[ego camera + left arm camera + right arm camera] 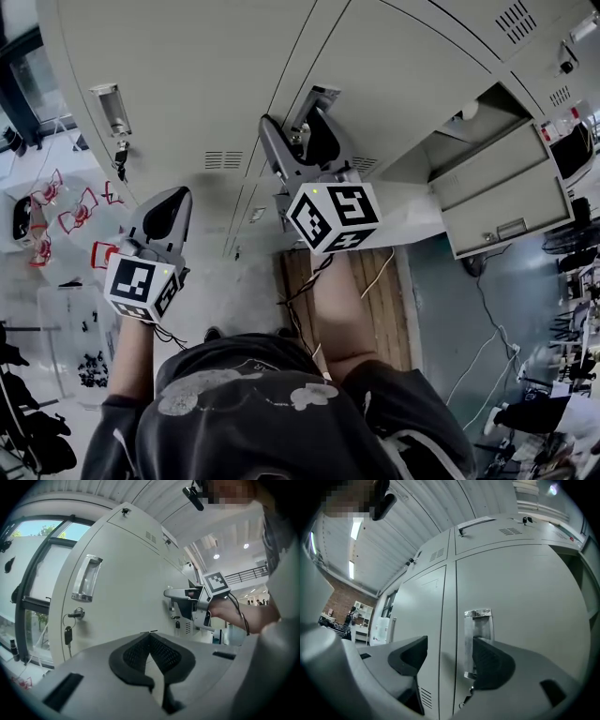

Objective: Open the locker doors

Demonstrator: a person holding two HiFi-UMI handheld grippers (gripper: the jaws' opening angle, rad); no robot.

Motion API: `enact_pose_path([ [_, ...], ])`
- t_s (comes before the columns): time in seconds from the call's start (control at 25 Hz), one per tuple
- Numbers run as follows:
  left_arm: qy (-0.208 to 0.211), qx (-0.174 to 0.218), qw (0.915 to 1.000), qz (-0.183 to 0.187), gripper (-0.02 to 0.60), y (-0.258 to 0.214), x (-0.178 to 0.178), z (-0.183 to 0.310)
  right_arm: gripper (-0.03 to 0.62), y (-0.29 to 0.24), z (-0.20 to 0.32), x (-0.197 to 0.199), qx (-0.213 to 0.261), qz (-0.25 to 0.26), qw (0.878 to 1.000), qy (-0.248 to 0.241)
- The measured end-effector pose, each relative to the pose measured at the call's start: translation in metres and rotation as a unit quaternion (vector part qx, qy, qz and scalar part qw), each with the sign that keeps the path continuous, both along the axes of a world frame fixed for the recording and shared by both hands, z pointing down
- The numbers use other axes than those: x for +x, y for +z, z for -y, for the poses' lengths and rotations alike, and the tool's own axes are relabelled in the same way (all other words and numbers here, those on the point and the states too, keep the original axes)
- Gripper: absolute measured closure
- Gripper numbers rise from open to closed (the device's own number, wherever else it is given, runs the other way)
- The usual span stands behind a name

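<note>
Fingers (pixel 493 663) of the right gripper (pixel 446 651) are wide apart, with nothing held between them. The shiny handle (pixel 478 639) of the middle locker door (pixel 525 597) stands in the gap. It is much closer to the right finger than to the left one. The right finger covers the handle's right edge, but I cannot tell if it is touching.

The left gripper (pixel 151 644) is squeezed closed on nothing and hangs back, well apart from the lockers. The left locker door (pixel 126 573) has its own handle (pixel 87 578), with a key (pixel 75 614) in the lock just below.

Far to the right in the head view, one open door (pixel 502 192) already hangs out. The doors near the grippers look shut.

I think the middle door is thin, stiff metal. It should not bend, and it should swing easily on its hinges. The handle looks smooth and hard, so it may be slippery. The handle is the best place to hold, with one finger on each side. The left finger needs to close in. A slow, straight pull seems safest, so the fingers do not slide off.
</note>
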State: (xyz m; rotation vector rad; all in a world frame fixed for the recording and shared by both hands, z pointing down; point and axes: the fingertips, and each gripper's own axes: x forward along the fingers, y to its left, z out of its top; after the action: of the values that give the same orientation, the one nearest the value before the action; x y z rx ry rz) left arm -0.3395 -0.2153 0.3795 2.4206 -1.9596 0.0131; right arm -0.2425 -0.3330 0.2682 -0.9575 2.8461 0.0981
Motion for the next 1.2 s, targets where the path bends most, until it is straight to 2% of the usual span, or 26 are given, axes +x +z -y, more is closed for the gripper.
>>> enact_pose_path([
  [0.32, 0.005, -0.005, 1.0, -0.003, 0.572, 0.005, 0.0, -0.006, 0.298, -0.002, -0.002, 0.007, -0.03, 0.001, 1.0, -0.004],
  [0.48, 0.012, -0.006, 0.9999, -0.005, 0.572, 0.007, 0.005, -0.009, 0.404, -0.001, -0.009, 0.022, -0.033, -0.004, 0.999, 0.027],
  [0.64, 0.022, -0.006, 0.9997, -0.003, 0.572, 0.006, 0.013, -0.013, 0.41, -0.001, -0.02, 0.03, -0.035, -0.02, 0.998, 0.044],
  [0.8, 0.033, -0.004, 0.9994, 0.0, 0.572, 0.004, 0.023, -0.018, 0.47, -0.001, -0.024, 0.043, -0.04, -0.027, 0.996, 0.075],
  [1.2, 0.057, -0.001, 0.9984, 0.004, 0.572, 0.0, 0.039, -0.035, 0.468, -0.002, -0.049, 0.069, -0.049, -0.023, 0.995, 0.078],
])
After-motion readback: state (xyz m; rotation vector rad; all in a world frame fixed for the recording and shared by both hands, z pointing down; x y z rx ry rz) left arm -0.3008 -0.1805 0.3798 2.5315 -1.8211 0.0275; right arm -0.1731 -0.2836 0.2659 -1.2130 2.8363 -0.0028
